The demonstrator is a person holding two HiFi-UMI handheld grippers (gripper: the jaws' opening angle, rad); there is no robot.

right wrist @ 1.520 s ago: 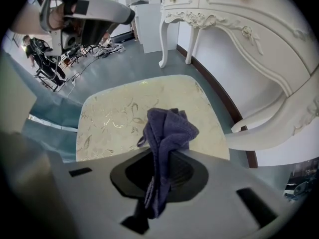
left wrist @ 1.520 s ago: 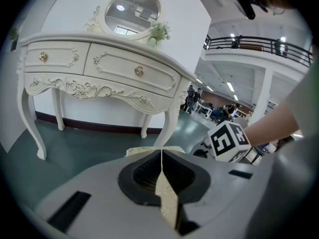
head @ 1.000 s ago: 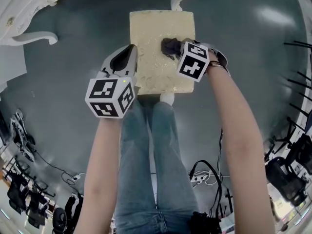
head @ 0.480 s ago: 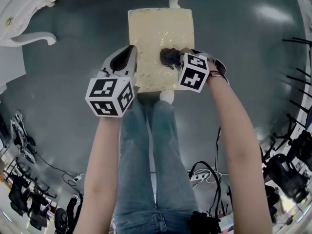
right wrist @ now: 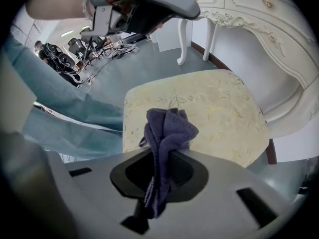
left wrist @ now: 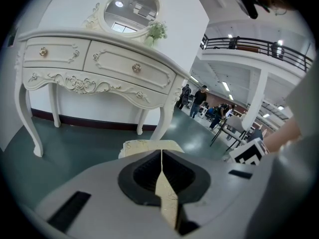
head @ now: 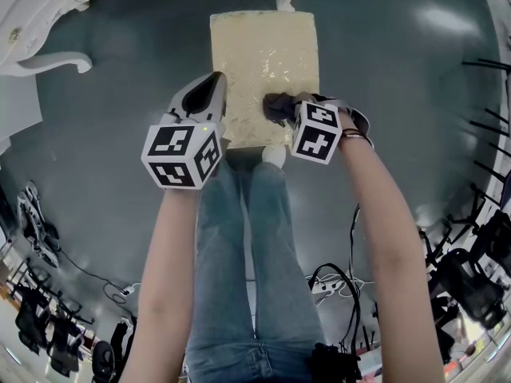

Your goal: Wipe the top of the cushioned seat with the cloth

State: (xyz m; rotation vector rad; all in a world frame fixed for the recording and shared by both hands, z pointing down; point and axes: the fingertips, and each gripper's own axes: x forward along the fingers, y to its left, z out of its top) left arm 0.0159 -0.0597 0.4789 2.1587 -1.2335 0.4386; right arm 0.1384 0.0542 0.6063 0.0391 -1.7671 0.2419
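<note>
cloth [right wrist: 167, 128] (one) over one seat [right wrist: 214, 108]

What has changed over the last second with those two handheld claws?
The right gripper, shut on the purple cloth, drew it back over the cushioned seat toward the person. The left gripper stayed shut and empty at the seat's left edge.

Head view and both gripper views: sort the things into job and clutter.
Job: cloth, clamped in right gripper; cushioned seat under it.
Lying about: white dressing table, its mirror, floor cables, office chairs; left gripper shut, idle.
</note>
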